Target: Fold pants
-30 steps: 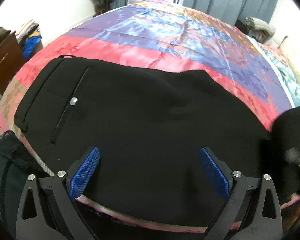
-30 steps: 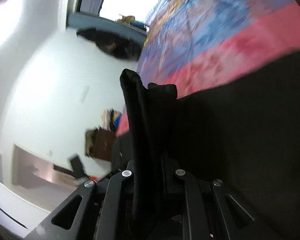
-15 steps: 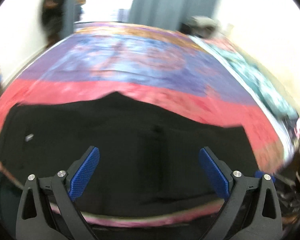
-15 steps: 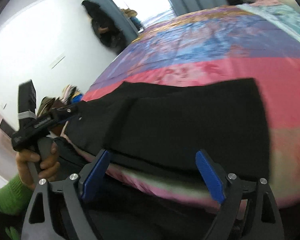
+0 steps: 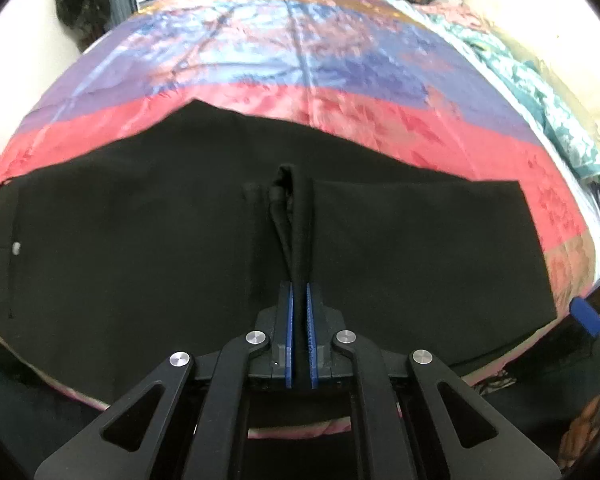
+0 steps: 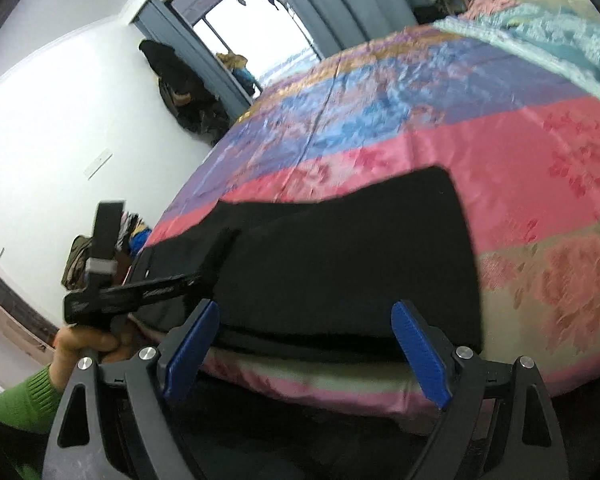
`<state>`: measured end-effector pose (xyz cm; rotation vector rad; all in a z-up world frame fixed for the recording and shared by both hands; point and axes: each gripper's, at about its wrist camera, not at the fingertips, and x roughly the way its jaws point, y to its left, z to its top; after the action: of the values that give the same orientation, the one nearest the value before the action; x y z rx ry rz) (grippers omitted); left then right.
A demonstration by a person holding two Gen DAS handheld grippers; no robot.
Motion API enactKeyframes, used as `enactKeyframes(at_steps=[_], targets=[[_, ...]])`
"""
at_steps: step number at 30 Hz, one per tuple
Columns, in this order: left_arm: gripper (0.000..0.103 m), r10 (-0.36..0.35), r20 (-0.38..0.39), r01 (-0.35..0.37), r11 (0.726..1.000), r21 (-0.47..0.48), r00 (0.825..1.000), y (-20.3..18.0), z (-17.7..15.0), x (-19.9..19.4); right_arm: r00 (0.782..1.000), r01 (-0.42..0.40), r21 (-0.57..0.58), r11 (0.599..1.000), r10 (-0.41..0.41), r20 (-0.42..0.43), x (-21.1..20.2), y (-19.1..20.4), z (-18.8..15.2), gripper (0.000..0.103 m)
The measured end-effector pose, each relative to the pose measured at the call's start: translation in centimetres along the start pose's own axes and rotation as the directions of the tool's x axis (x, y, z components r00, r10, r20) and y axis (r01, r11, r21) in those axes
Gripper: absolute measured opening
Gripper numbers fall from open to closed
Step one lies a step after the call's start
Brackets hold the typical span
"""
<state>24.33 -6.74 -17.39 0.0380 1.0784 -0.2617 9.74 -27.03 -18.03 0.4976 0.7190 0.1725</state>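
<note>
Black pants (image 5: 140, 240) lie folded lengthwise across the near edge of a bed, waistband with a small button at the left. My left gripper (image 5: 299, 300) is shut on a pinched ridge of the pants' near edge at about mid-length. In the right wrist view the pants (image 6: 360, 260) show as a flat black panel with the leg end at the right. My right gripper (image 6: 304, 344) is open and empty, just in front of the pants' near edge. The left gripper also shows in the right wrist view (image 6: 148, 284), held by a hand in a green sleeve.
The bed has a shiny striped quilt (image 5: 300, 60) in pink, blue and purple. A teal blanket (image 5: 540, 92) lies along its right side. Dark clothes (image 6: 180, 84) hang on the white wall by a doorway. A dresser with piled clothes (image 6: 80, 252) stands at the left.
My left gripper has shut on the pants' near edge, from open. My right gripper let go of the pants fabric, opened and drew back to the bed's edge.
</note>
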Motion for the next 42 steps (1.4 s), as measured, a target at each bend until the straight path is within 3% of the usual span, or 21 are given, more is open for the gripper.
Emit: enactKeyframes(at_steps=[3,6,8,10,12,15,21,22,23,24,26,31,35,39,42], targets=[[0.005,0.012,-0.018,-0.012,1.0,-0.005,1.0,0.9,-0.3,0.8,1.0,0.01,0.013,1.0,-0.01,0.007,0.4,-0.7,0.4,0.088],[0.013,0.044,-0.038,-0.042,0.997,0.058,0.998,-0.1,-0.6,1.8,0.997,-0.021,0.08,0.997,0.027,-0.075,2.7,-2.2,0.2,0.088],[0.031,0.02,-0.026,-0.018,0.998,0.06,0.999,-0.4,-0.4,0.9,0.985,-0.055,0.183,0.982,0.083,-0.149,5.0,-3.9,-0.3,0.088],[0.068,-0.074,0.065,0.077,0.997,-0.032,0.995,1.5,0.3,-1.5,0.984,-0.063,0.195,0.979,0.093,-0.149,5.3,-4.3,-0.4,0.088],[0.085,-0.084,0.153,0.106,0.985,-0.138,0.985,4.1,0.9,-3.1,0.985,-0.069,0.185,0.98,0.096,-0.144,5.1,-4.2,-0.2,0.088],[0.085,-0.102,0.11,0.122,0.975,-0.186,0.989,5.9,1.5,-1.9,0.986,-0.069,0.183,0.981,0.095,-0.14,5.1,-4.3,-0.4,0.088],[0.086,-0.103,-0.041,0.099,0.991,-0.086,0.994,3.0,1.0,2.1,0.986,-0.06,0.163,0.985,0.084,-0.141,5.2,-3.8,-0.4,0.089],[0.077,-0.091,-0.056,0.087,0.994,-0.071,0.994,2.5,0.8,2.7,0.987,-0.058,0.158,0.986,0.08,-0.141,5.1,-3.7,-0.4,0.089],[0.061,-0.073,-0.053,0.07,0.996,-0.059,0.996,2.4,0.3,2.6,0.987,-0.055,0.151,0.987,0.076,-0.14,5.0,-3.6,-0.4,0.089],[0.025,-0.05,-0.042,0.048,0.998,-0.046,0.998,2.1,0.3,2.6,0.988,-0.05,0.138,0.989,0.069,-0.14,5.0,-3.4,-0.4,0.089],[0.009,-0.063,-0.022,0.061,0.995,-0.078,0.998,2.3,0.6,2.2,0.989,-0.043,0.116,0.992,0.058,-0.137,4.7,-3.1,-0.3,0.088],[0.008,-0.086,0.054,0.091,0.991,-0.099,0.995,3.2,0.6,-0.6,0.997,-0.04,0.087,0.995,0.045,-0.057,2.4,-2.7,1.4,0.088],[0.01,-0.032,0.015,0.032,0.999,-0.008,0.999,2.2,0.3,1.3,0.999,-0.033,0.015,0.999,0.033,-0.034,2.7,-2.7,5.3,0.089],[0.027,0.01,0.015,-0.01,1.0,0.022,1.0,1.9,0.1,2.0,0.993,-0.025,-0.053,0.998,0.019,-0.116,7.1,-3.5,7.6,0.088],[0.051,-0.005,0.01,0.005,1.0,-0.011,1.0,2.9,0.0,2.2,0.966,0.061,-0.008,0.998,-0.061,-0.25,11.6,-6.8,7.1,0.088]])
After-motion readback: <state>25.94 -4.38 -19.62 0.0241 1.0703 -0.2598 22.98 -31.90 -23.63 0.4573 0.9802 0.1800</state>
